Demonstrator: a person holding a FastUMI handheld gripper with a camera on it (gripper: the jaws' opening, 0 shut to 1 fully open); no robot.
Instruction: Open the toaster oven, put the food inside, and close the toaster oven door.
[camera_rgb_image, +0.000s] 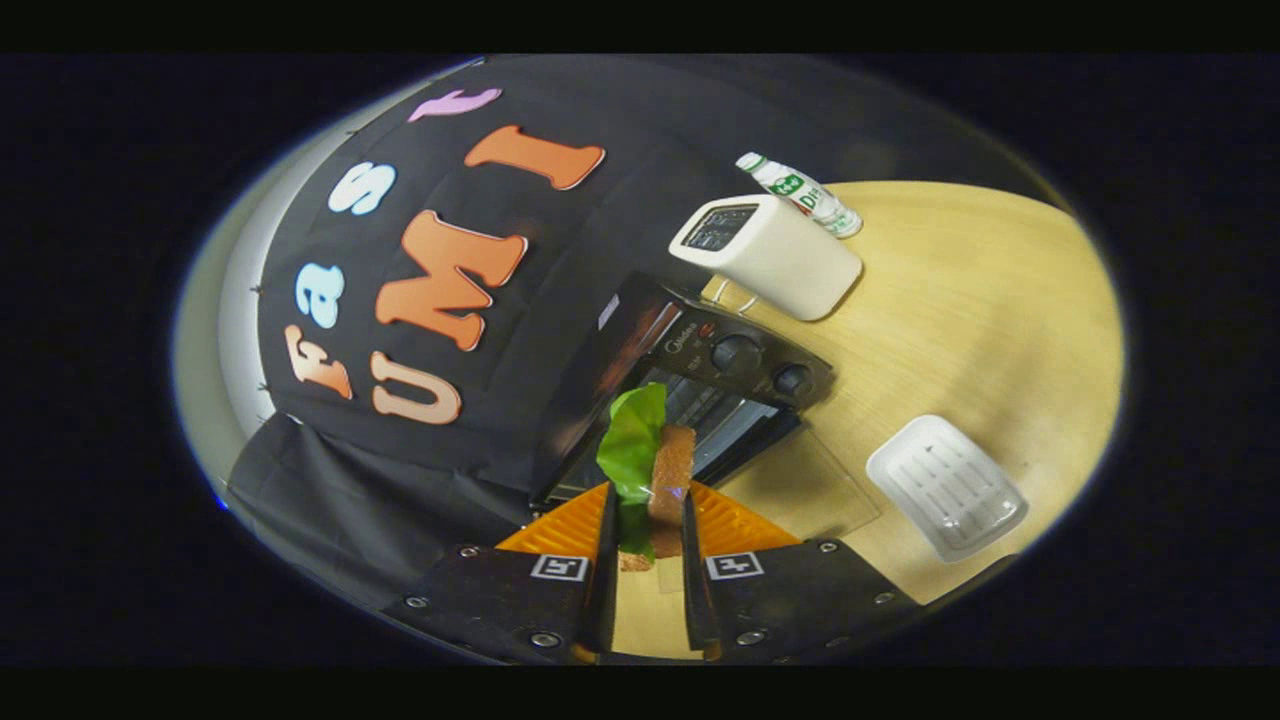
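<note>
Setting: I worked in a booth with a black cloth wall behind a pale wooden desk (980, 300).
Gripper: my gripper (648, 510) was clenched on the food, both fingers pressing its sides.
Food: a sandwich (670, 480) of brown bread with a green lettuce leaf (632, 440) sticking out above the fingertips; I held it upright between the fingers, lifted off the desk.
Toaster oven: the dark toaster oven (700, 370) stood at the back edge of the desk against the cloth, just beyond the sandwich. Its door (800, 480) looked to be folded down flat toward me, a clear glass pane lying over the desk, though the glass was hard to make out.
Oven mouth: open, with the wire rack (715, 415) visible directly behind the lettuce.
Knobs: two round knobs (737, 353) sat on the control panel beside the opening.
White toaster: a white toaster (768, 255) stood behind the oven, near the desk's back edge.
Bottle: a small white bottle (800, 193) with green print stood touching or just behind that toaster.
Tray: a white ribbed plastic tray (946, 487) lay on the desk well apart from the oven, nearer the front edge.
</note>
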